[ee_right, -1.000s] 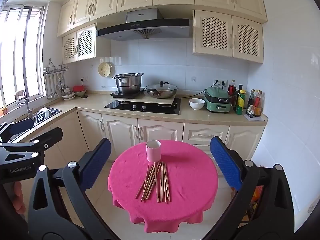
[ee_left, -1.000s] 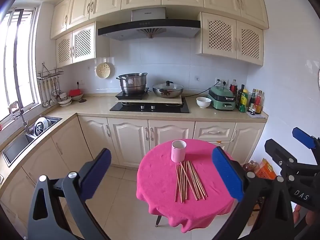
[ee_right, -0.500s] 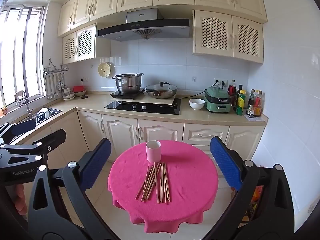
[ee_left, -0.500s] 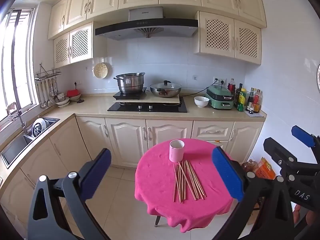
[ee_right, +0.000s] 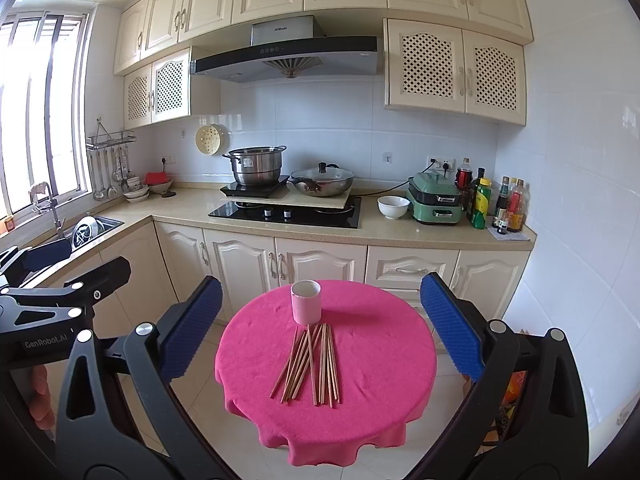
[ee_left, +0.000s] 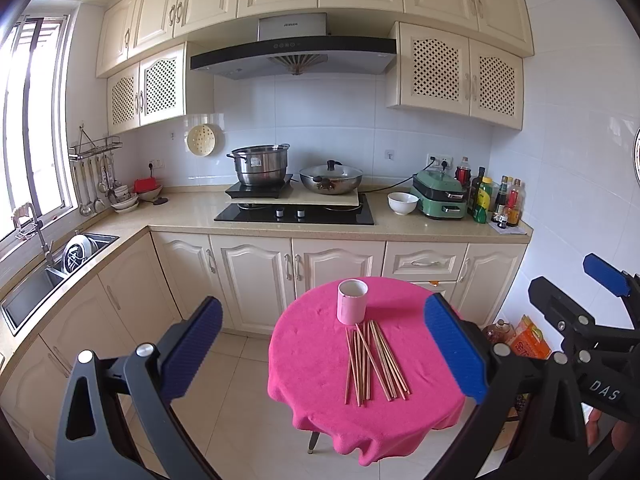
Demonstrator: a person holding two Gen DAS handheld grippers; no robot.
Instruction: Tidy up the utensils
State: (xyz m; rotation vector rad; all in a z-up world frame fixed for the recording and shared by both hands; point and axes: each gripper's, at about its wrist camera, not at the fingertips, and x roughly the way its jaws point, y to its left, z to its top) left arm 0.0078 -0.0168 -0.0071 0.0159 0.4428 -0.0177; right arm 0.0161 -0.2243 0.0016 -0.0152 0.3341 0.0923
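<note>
Ahead of the left claw, between its spread fingers, stands a round table draped in pink cloth. On it, a pink cylindrical cup sits upright at the far side, and a loose bundle of wooden chopsticks lies flat just nearer than the cup. The right claw faces the same table, cup beyond chopsticks. Farther ahead runs a beige stone countertop, bearing a steel stockpot left of a lidded wok.
</note>
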